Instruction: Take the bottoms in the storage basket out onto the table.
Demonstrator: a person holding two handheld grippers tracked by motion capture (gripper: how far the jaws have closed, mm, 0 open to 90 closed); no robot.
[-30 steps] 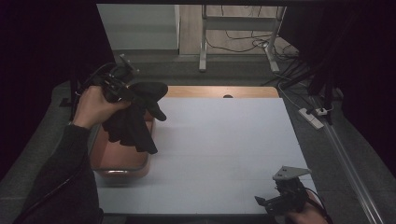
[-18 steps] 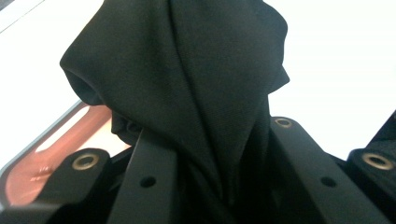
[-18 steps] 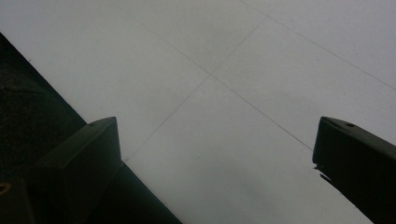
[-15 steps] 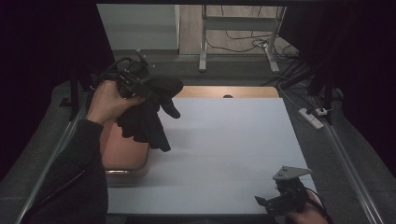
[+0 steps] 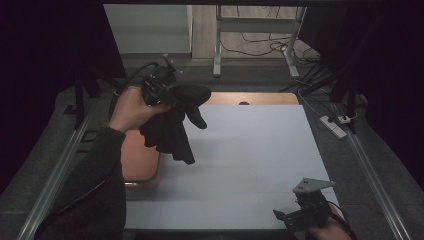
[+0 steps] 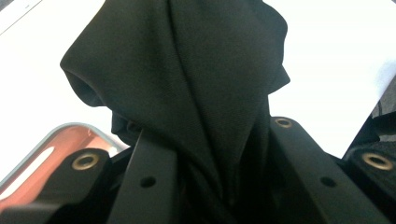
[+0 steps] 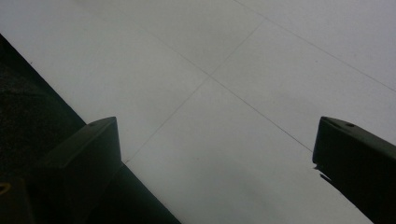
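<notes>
Tongs in the left hand are clamping a bunched black cloth above the worktop's left edge, by the orange tray; its hanging folds risk slipping or snagging the rim. Right tongs are gaping empty at the near right corner.

L tool clamps black cloth above orange tray; R tool at near table edge.
</notes>
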